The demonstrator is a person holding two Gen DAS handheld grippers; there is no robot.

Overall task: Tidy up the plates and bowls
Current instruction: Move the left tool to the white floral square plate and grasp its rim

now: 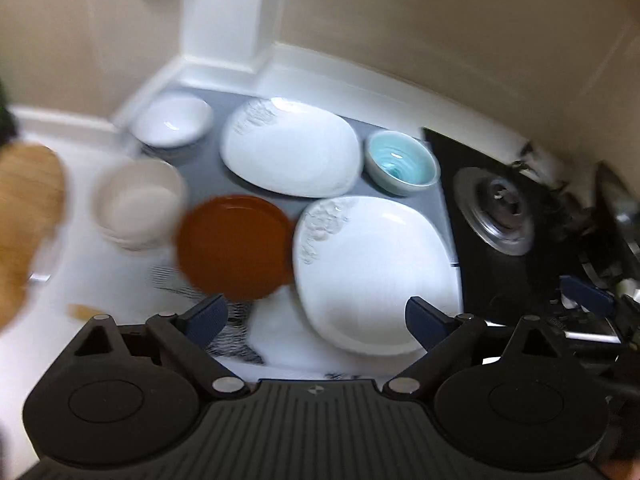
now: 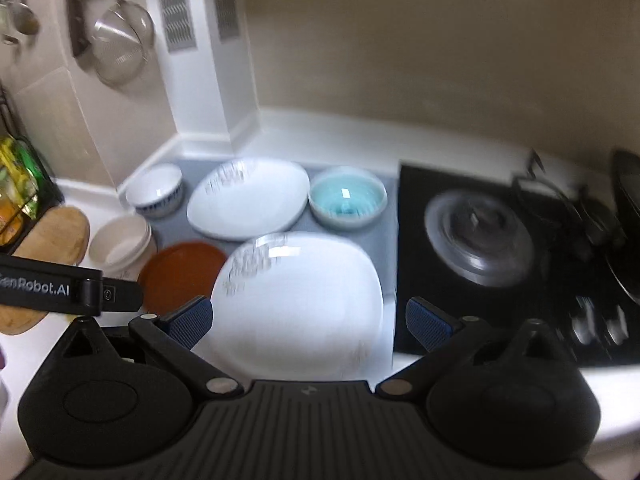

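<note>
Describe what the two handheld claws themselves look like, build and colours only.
Both match: the left claw and right claw each have a black ribbed plastic body, two round black housings, black linkage arms with silver pivot pins, and blue textured fingertip pads. The left unit's side, seen from the right wrist, reads "GenRobot.AI" in white. No cables visible.

Both wrist views above shared dishes (image 1: 376, 272)

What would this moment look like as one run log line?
phase: approach | left gripper: open, empty | right gripper: open, empty, over near square white plate | round brown plate: untouched
</note>
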